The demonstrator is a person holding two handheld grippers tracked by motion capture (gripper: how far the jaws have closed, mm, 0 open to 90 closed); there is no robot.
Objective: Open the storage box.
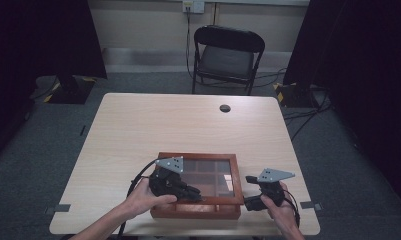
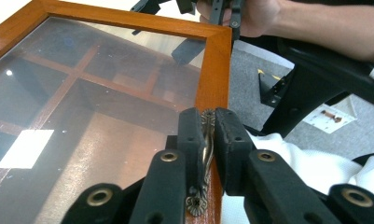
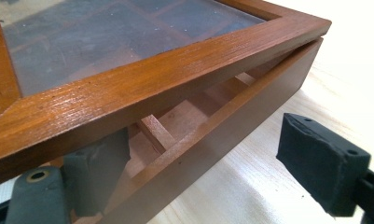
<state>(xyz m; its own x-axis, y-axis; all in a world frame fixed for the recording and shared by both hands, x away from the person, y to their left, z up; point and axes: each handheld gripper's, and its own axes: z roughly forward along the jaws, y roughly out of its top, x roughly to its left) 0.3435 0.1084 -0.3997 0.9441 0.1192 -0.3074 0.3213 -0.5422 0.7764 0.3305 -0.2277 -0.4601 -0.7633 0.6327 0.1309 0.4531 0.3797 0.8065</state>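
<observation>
A reddish-brown wooden box with a glass lid (image 1: 195,212) sits at the near edge of the light wooden table (image 1: 138,130). The left gripper (image 2: 205,135) is closed on the small brass handle (image 2: 206,154) at the lid's front edge. The lid is raised a little above the box. The right gripper (image 3: 203,158) is open at the box's right front corner, one jaw inside the gap, the other outside.

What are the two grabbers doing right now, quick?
Left gripper: shut on the brass handle at the lid's front edge.
Right gripper: open, its fingers either side of the box wall, holding nothing.
</observation>
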